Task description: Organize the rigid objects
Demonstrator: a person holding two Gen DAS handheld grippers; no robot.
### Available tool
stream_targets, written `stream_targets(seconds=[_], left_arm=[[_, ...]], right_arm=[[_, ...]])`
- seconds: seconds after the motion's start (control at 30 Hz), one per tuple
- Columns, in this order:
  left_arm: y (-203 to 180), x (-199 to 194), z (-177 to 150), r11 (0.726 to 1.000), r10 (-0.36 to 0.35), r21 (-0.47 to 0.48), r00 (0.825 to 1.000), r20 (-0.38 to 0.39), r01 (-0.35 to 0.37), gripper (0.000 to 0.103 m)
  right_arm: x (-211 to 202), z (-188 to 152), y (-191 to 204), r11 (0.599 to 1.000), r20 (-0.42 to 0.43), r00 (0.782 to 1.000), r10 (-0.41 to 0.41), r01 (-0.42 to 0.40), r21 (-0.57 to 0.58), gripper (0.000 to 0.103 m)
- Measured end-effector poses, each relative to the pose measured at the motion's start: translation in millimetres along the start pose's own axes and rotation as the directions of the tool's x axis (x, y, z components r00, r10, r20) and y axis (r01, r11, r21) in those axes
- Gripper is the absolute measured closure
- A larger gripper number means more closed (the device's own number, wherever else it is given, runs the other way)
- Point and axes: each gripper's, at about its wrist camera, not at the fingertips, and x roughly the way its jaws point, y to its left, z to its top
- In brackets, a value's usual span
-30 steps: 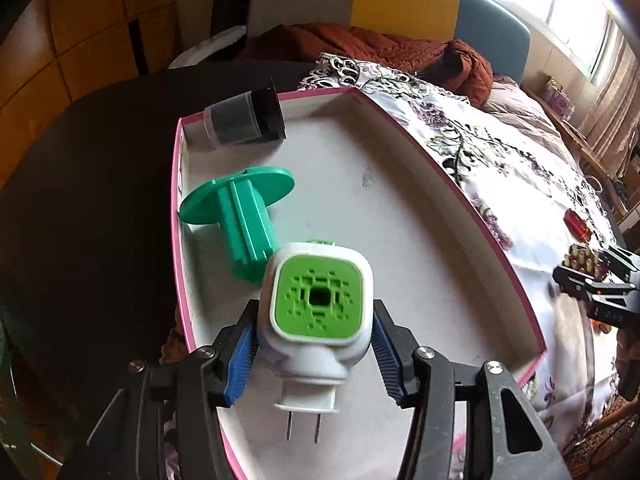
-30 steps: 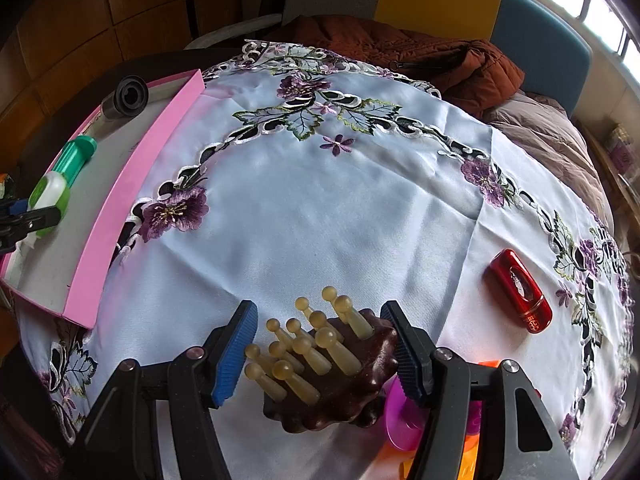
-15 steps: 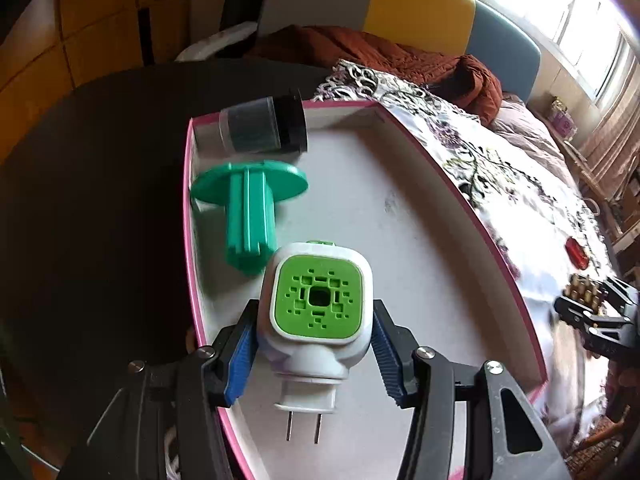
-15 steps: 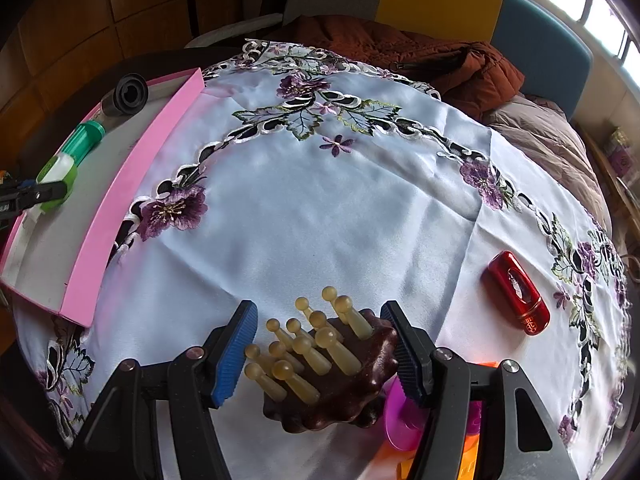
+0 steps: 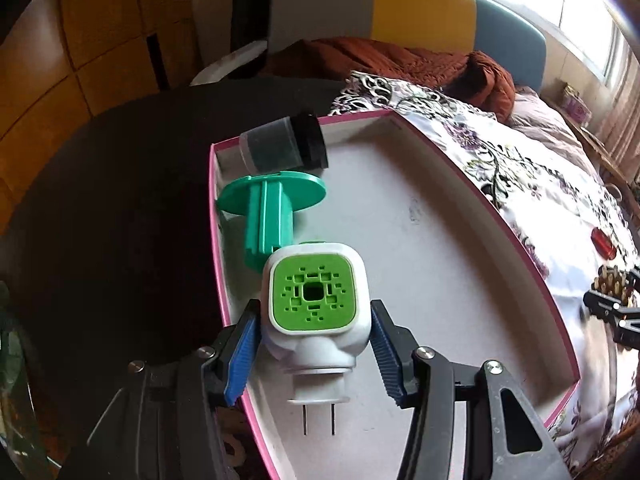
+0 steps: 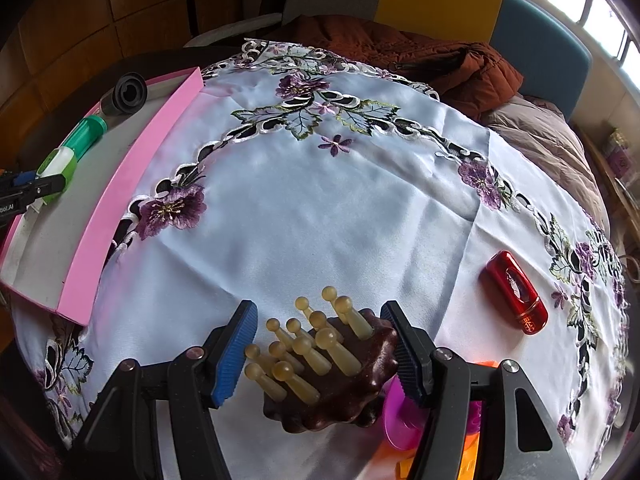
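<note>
My left gripper [image 5: 314, 344] is shut on a white plug-in device with a green face [image 5: 314, 300], held over the near-left part of the pink-rimmed tray [image 5: 460, 216]. Just beyond it in the tray lie a teal spool [image 5: 268, 208] and a dark cylinder with a black cap [image 5: 282, 148]. My right gripper [image 6: 320, 344] straddles a dark brown massage comb with tan pegs [image 6: 332, 368] on the tablecloth; its jaws stand apart from the comb's left side. The tray also shows in the right wrist view [image 6: 132, 184].
A red oblong case [image 6: 516, 292] lies on the embroidered tablecloth [image 6: 320, 200] to the right. Magenta and orange plastic pieces [image 6: 404, 416] sit beside the comb. A brown jacket [image 6: 400, 52] and chair lie beyond the table. Dark bare tabletop [image 5: 120, 200] is left of the tray.
My left gripper has carried the plug-in device forward and leftward, closer to the teal spool. The right gripper and comb have not moved.
</note>
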Motion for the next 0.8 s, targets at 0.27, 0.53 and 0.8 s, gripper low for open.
stream_targets(seconds=[0.27, 0.53, 0.8], left_arm=[[2.7, -21.1, -15.1, 0.999, -0.02, -0.035, 1.0, 0.011, 0.021, 0.049], [-1.4, -52.3, -25.1, 0.999, -0.006, -0.036, 0.998, 0.062, 0.008, 0.049], [-1.0, -76.2, -27.1, 0.999, -0.034, -0.025, 0.993, 0.113, 0.037, 0.049]], right_arm=[[-0.2, -0.3, -0.1, 1.0, 0.0, 1.0, 0.0, 0.0, 0.0, 0.039], [0.5, -1.1, 0.1, 1.0, -0.002, 1.0, -0.007, 0.007, 0.009, 0.039], [2.4, 1.3, 5.8, 0.996, -0.016, 0.998, -0.067, 0.068, 0.064, 0.039]])
